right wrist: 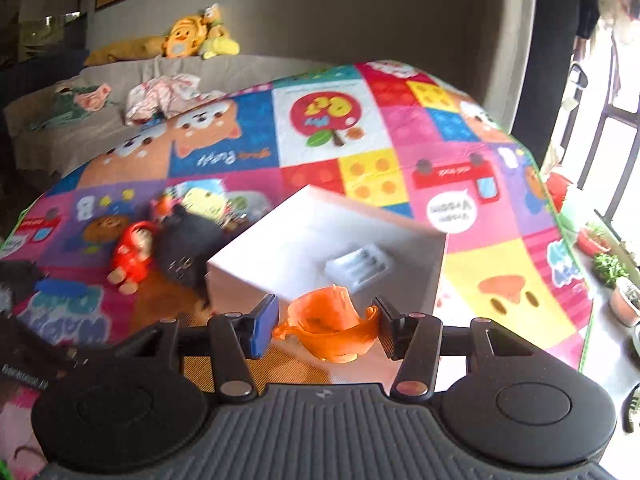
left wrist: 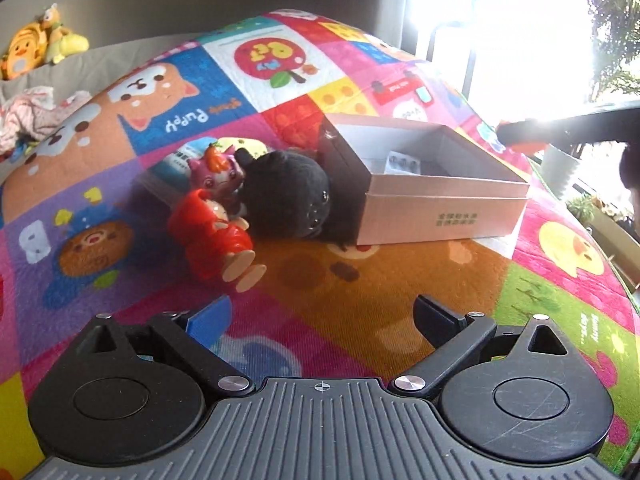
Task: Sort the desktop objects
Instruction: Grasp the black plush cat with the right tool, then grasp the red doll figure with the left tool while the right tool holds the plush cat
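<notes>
My right gripper (right wrist: 326, 322) is shut on an orange plastic toy (right wrist: 332, 320), held just above the near edge of an open white box (right wrist: 248, 256). In the left wrist view that same toy (left wrist: 524, 138) shows at the far right, above the box (left wrist: 440, 208). A blister pack (right wrist: 360, 266) lies inside the box. My left gripper (left wrist: 322, 312) hangs open over the mat with nothing between its fingers. Ahead of it, left of the box, lie a red figurine (left wrist: 212, 232), a pink figure with an orange pumpkin (left wrist: 218, 172) and a black plush (left wrist: 288, 196).
A colourful cartoon play mat (left wrist: 360, 280) covers the surface. A flat printed packet (left wrist: 180, 160) lies under the pink figure. Yellow plush toys (right wrist: 192, 38) and crumpled cloth (right wrist: 160, 96) rest on a grey sofa behind. Potted plants (right wrist: 608, 268) stand by the window at right.
</notes>
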A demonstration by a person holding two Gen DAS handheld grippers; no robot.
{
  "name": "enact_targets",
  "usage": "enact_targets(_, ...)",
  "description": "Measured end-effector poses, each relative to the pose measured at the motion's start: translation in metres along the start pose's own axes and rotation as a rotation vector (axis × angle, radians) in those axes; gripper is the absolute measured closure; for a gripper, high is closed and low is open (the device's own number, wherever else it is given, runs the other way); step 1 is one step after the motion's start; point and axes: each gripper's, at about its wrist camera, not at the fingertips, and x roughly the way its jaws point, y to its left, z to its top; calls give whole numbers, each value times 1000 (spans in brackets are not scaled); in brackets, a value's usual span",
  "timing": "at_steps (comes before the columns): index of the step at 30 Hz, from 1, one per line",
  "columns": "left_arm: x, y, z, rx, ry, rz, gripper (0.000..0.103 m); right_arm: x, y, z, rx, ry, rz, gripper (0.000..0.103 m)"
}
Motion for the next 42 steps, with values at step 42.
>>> enact_targets(42,3,46,12,-89,-62,214,1,-4,40,-77,22,128,111,35)
